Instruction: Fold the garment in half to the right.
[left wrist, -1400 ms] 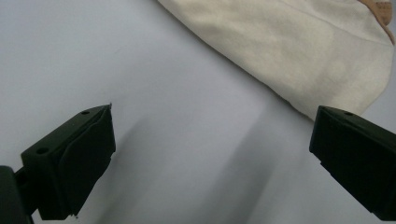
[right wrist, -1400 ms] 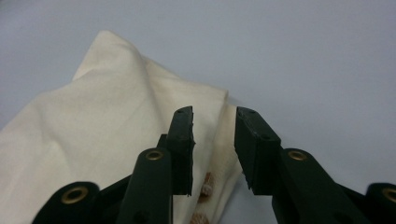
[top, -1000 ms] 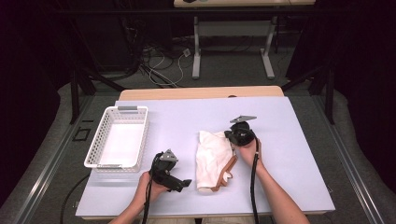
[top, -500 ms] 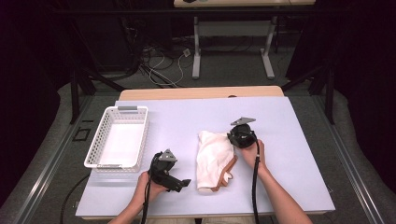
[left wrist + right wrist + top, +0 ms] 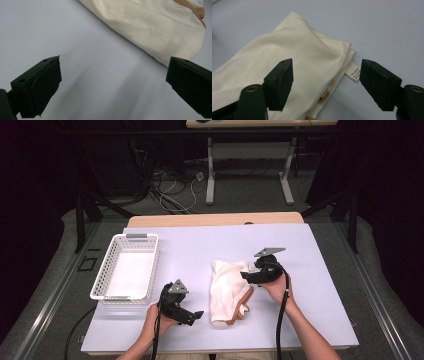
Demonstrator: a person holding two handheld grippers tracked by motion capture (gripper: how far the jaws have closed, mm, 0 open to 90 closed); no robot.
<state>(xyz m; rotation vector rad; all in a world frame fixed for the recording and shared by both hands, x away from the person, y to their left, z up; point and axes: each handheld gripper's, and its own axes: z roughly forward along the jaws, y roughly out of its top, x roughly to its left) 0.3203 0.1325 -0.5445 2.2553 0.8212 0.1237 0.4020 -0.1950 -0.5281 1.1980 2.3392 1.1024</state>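
Note:
A folded cream cloth [image 5: 227, 290] with a tan trim lies mid-table, its white label [image 5: 353, 72] sticking out at one corner. My right gripper [image 5: 246, 276] hovers at the cloth's right edge. Its jaws have just been opening and stand apart over the folded corner [image 5: 337, 55], pressing nothing. My left gripper [image 5: 198, 315] rests low near the front edge, left of the cloth, jaws open over bare table with the cloth's edge [image 5: 160, 32] just beyond them.
A white mesh basket [image 5: 112, 270] stands at the left of the pale table [image 5: 200, 245], with nothing in it. Cables trail from both grippers toward the front edge. Beyond the table's far wooden edge are dark floor and another table's legs.
The right gripper let go of the cloth, opened its jaws and drew back a little to the right and up. The cloth now lies flatter. The left gripper stayed put.

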